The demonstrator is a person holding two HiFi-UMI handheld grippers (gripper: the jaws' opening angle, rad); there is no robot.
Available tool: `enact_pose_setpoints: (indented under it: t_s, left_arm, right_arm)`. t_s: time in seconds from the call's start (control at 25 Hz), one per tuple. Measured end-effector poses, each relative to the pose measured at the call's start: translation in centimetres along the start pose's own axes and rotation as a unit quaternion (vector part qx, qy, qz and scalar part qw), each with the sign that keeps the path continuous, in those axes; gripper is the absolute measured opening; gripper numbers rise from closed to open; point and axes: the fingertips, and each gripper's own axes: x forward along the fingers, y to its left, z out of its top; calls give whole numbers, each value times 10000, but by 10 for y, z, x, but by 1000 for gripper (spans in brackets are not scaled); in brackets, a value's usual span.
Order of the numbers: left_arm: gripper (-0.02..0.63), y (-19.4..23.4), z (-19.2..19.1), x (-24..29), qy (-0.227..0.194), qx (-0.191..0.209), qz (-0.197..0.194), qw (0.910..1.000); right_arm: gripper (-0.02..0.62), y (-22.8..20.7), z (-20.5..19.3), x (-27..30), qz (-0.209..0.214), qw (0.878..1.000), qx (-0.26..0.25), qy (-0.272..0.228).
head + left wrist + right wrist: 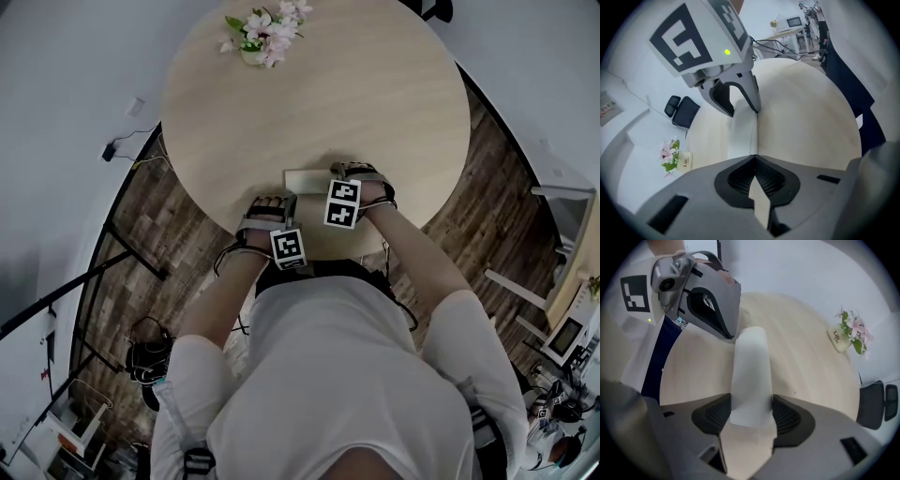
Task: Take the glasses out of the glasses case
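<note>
Pale wood makes the one round table (375, 103), which carries one small flower pot (265, 36) and one glasses case (751, 376). The case is smooth, off-white and oblong with a rounded end, and lies near the table's front edge. Two grippers work it: the right gripper (751, 404) clamps across its width, and the left gripper (754, 159) pinches its thin edge.

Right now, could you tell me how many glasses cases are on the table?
1. The case lies at the table's near edge, right gripper clamping it, left gripper pinching its edge.
</note>
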Motion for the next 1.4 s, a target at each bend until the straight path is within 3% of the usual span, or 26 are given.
enact_pose_setpoints:
  t_s: [0.48, 0.84, 1.12, 1.4]
  left_arm:
    - [-3, 0, -10, 6, 385, 214, 73, 9990]
    - [-3, -1, -11, 9, 474, 179, 171, 9986]
    - [-3, 0, -11, 8, 479, 173, 140, 9986]
    - [-3, -1, -10, 6, 447, 152, 110, 9988]
  right_arm:
    - [269, 1, 1, 0, 15, 10000, 32, -15]
    - [268, 0, 1, 0, 425, 9990, 79, -67]
    - [268, -5, 3, -5, 1079, 9933, 339, -232]
    - [268, -10, 2, -17, 967, 9925, 594, -460]
